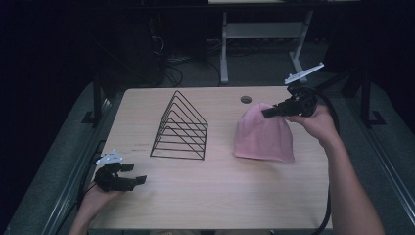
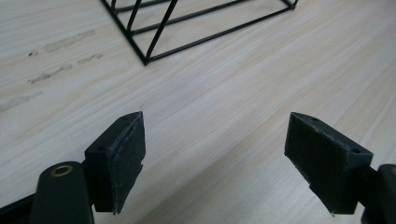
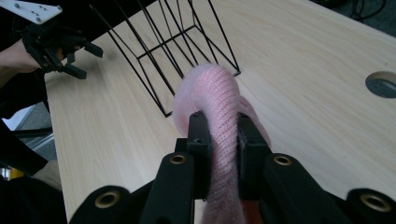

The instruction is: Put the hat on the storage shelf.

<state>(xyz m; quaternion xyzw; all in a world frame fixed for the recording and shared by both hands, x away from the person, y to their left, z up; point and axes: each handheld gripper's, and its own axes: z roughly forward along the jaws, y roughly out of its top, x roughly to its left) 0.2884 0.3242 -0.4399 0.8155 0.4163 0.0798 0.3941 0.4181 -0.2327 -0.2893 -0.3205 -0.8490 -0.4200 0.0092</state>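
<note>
High view: my right gripper [image 1: 268,112] pinches the top of the pink hat [image 1: 264,134] at right of centre on the bench [image 1: 220,191], its fingers [image 3: 200,140] clenched on a knit fold. My left gripper [image 1: 137,174], lower left, is spread wide, empty. The wire rack [image 1: 181,128] stands mid-frame.

We find no readable text, label, brand or number. Faint grey smudges on the bench [image 2: 60,42] near the wire rack [image 2: 196,23] cannot be read.
</note>
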